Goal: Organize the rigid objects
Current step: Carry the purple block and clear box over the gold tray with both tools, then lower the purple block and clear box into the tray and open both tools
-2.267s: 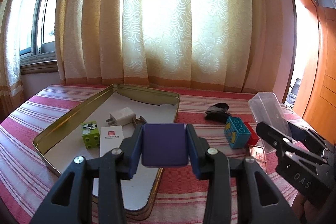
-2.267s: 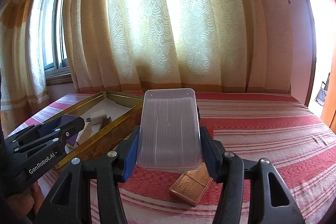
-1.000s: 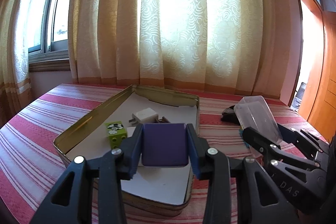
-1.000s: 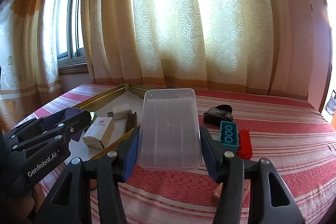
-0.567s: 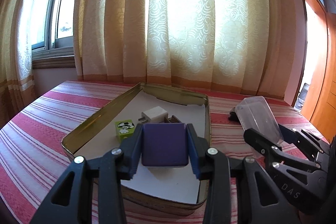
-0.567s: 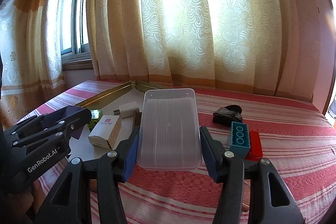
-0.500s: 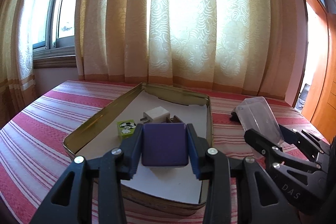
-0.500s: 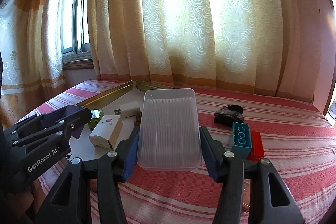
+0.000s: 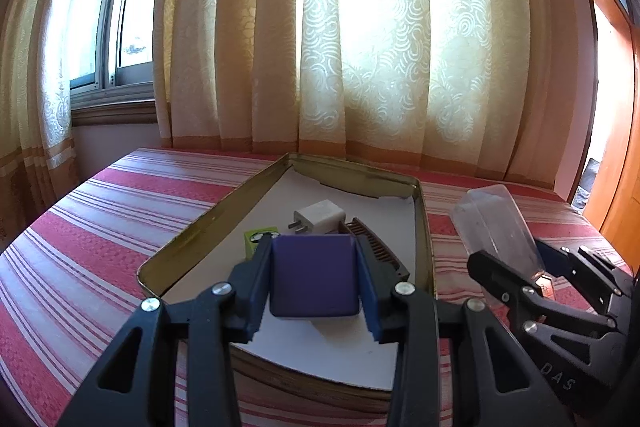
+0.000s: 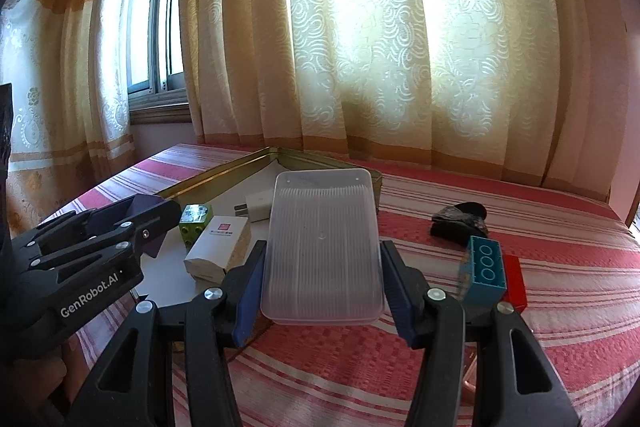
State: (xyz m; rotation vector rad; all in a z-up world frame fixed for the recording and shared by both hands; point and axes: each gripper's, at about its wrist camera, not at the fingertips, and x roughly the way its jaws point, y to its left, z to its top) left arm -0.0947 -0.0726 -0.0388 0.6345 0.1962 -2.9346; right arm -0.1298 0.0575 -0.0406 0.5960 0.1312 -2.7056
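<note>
Meanwhile, swung both loads over toward the tin tray [image 9: 224,223] in the last seconds, left gripper [image 9: 315,277] clamped on purple block [image 9: 314,273], right gripper [image 10: 322,267] clamped on clear plastic lid [image 10: 322,243], so drop-off probably next.

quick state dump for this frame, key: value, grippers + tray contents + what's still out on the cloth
left gripper: shut on purple square block, held above the gold metal tray
right gripper: shut on clear ribbed plastic lid, by the tray's right edge
in tray: white wall charger, green toy cube, white carton with red logo, brown comb
outside tray, on red striped cloth: teal studded brick, red flat block, black crumpled object
</note>
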